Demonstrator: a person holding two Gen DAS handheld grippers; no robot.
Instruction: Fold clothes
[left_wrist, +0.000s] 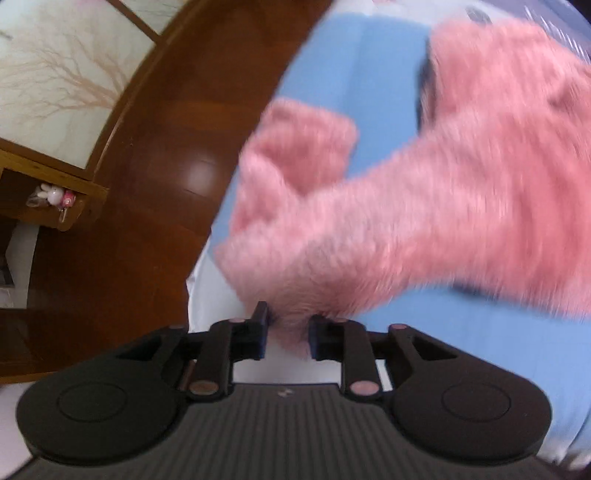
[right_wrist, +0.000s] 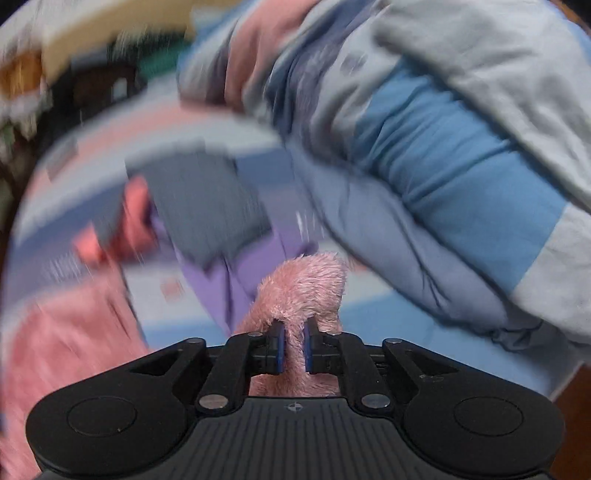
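Note:
A fluffy pink garment (left_wrist: 424, 206) lies spread over a light blue bed sheet (left_wrist: 461, 350), blurred by motion. My left gripper (left_wrist: 288, 332) points down at its near corner. A bunched tuft of the pink fabric sits between the left jaws, with a sliver of space beside the left pad (left_wrist: 260, 328), so the hold looks loose. In the right wrist view a fold of the same pink garment (right_wrist: 306, 284) rises between the jaws of my right gripper (right_wrist: 293, 343). The blue pads (right_wrist: 279, 343) press on it from both sides.
A dark wooden floor (left_wrist: 155, 206) borders the bed on the left, with a wooden shelf (left_wrist: 55, 184) beyond. A rumpled blue and grey quilt (right_wrist: 461, 166) is heaped at the right. Grey, purple and pink clothes (right_wrist: 199, 195) lie blurred on the bed at left.

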